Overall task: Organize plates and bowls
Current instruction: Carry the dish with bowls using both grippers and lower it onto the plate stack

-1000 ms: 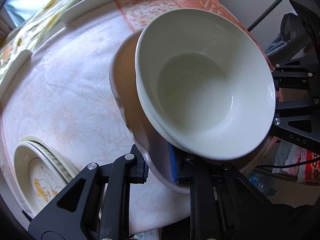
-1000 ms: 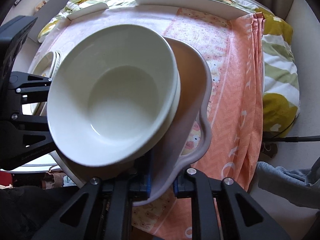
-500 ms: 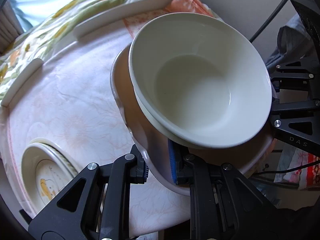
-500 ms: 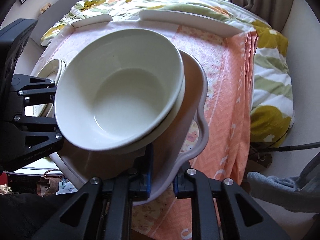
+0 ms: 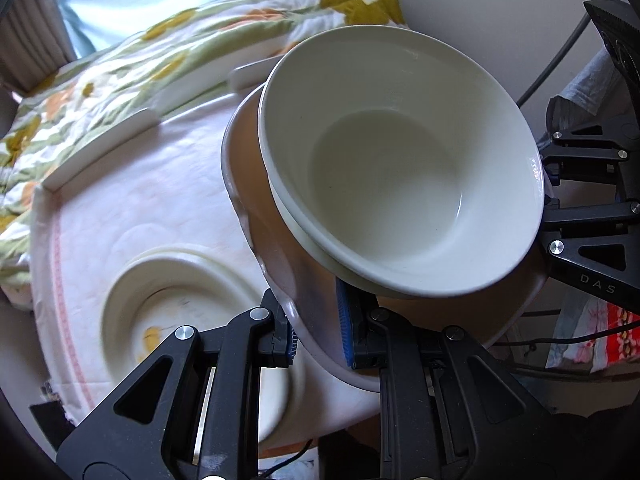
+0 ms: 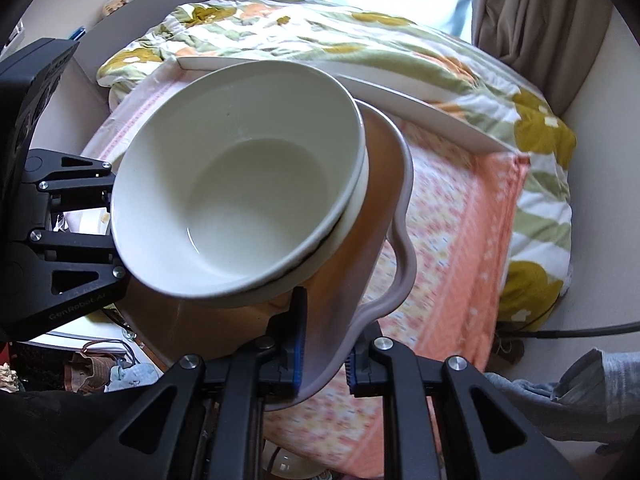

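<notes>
Left wrist view: left tongs (image 5: 318, 334) clamped on the wavy rim of a wide pinkish-beige plate (image 5: 276, 256), blue ribbed pads pressing both faces. On the plate sit two nested cream bowls (image 5: 392, 184), glossy, smooth, round, tilted toward the camera; all of it held above the surface (image 5: 132, 208), which wears a pale floral cloth. A cream ridged plate (image 5: 132, 280) with a yellow motif lies below on that cloth. Opposite tongs body reads "DAS". Right wrist view: right tongs (image 6: 324, 346) likewise closed on the same plate's (image 6: 384, 216) opposite rim; bowls (image 6: 240, 184) stacked off-centre toward the left. Orange patterned cloth (image 6: 452, 240) beneath; flowered quilt (image 6: 320, 36) behind. Left unit is marked "GenRobot".
</notes>
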Motion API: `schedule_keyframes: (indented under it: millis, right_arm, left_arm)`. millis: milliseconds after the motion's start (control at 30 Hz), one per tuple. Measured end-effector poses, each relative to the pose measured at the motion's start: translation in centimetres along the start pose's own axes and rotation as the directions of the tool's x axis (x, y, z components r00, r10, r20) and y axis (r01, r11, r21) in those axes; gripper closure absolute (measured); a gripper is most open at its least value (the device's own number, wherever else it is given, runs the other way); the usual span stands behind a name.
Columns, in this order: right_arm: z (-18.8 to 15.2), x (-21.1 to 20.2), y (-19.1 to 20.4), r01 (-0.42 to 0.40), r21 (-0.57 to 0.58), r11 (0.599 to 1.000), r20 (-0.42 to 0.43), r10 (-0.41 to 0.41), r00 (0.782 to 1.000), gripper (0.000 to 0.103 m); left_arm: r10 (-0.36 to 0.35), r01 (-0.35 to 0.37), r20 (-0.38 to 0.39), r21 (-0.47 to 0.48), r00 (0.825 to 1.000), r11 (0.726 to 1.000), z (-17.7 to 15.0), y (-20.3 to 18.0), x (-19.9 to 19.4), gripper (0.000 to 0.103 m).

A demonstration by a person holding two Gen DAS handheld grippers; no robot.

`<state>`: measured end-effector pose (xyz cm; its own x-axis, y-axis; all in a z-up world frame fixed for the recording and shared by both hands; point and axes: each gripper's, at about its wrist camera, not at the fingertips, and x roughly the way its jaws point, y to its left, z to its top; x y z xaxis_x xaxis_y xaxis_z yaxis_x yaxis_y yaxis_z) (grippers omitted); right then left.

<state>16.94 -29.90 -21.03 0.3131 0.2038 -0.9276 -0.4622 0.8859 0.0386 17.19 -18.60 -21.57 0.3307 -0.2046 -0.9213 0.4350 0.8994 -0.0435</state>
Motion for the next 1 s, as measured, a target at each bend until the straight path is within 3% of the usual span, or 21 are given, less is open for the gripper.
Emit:
schedule_keyframes:
  millis: [300, 567, 1000]
  right_arm:
    - [3.1, 1.7, 8.4, -0.031, -0.025, 0.999, 0.001, 0.031, 1.0, 0.088]
    - [5.1, 5.4, 14.6, -0.064, -0.018, 0.998, -0.024, 0.064, 0.998, 0.088]
    - [5.2, 8.9, 16.8, -0.049, 0.061, 0.997, -0.048, 0.052, 0.998, 0.088]
  left_arm:
    - [0.035, -0.036, -0.022, -0.038, 0.999, 0.999, -4.8, 7.9, -2.2, 0.089]
    - [0.04, -0.044, -0.061, -0.062, 0.997, 0.997, -8.6, 13.8, -1.5, 0.089]
    - [-0.004, 0.003, -0.065, -0.027, 0.998, 1.0, -10.6, 16.3, 1.1, 0.089]
